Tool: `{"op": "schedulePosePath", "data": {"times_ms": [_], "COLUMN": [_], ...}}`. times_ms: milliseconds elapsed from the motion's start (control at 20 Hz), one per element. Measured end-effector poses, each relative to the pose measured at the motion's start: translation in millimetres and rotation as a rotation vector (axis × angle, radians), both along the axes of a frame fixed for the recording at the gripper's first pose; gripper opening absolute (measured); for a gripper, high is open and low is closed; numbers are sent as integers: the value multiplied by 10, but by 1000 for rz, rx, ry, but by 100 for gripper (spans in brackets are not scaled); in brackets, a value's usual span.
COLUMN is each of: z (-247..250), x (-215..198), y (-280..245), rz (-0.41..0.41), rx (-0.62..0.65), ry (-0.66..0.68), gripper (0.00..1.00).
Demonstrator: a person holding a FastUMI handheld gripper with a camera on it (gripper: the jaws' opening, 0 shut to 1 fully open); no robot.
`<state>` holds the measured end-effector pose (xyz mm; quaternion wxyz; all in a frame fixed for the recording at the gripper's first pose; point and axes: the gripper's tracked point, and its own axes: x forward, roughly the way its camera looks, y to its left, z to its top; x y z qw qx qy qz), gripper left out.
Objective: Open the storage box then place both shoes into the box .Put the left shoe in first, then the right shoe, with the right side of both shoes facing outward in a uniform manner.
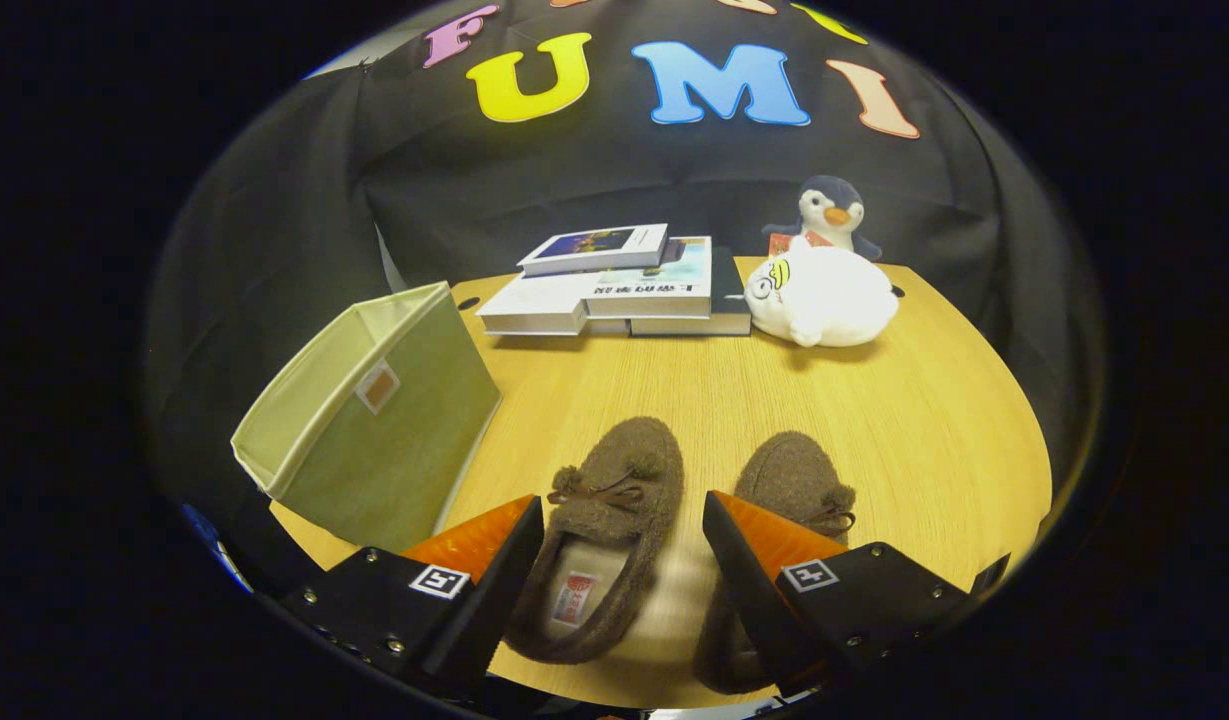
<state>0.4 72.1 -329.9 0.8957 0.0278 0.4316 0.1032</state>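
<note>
Two brown shoes lie toes-away on the table (924, 400): left shoe (604, 540) between the wide-open, empty gripper (624, 520) fingers, right shoe (799, 480) behind one finger. Storage box (374, 410) left; books (614, 290), unreadable titles, beyond.

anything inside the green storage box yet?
The storage box lies beside the shoes with its open mouth facing away; just a strip of bare pale lining shows. The rest is hidden by its wall. The gripper hangs open over the left shoe.
</note>
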Motion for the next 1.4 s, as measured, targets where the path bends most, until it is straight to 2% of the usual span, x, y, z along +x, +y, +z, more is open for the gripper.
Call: {"op": "schedulePosePath", "data": {"times_ms": [200, 400, 500, 700, 800, 850, 900, 1100, 1400], "z": [-276, -465, -549, -610, -623, -596, -615, -400, 197], "x": [-107, -70, -50, -63, -66, -29, -45, -1, 231], "y": [-56, -81, -70, -18, -52, -107, -65, -59, 142], "rz": [26, 24, 5, -66, -85, -141, -163, -218, -256], "rx": [-54, -80, -78, -3, 2, 22, 42, 99, 218], "ry": [69, 114, 147, 215, 233, 231, 259, 259, 221], "gripper": [96, 86, 73, 35, 34, 19, 4, 4, 4]}}
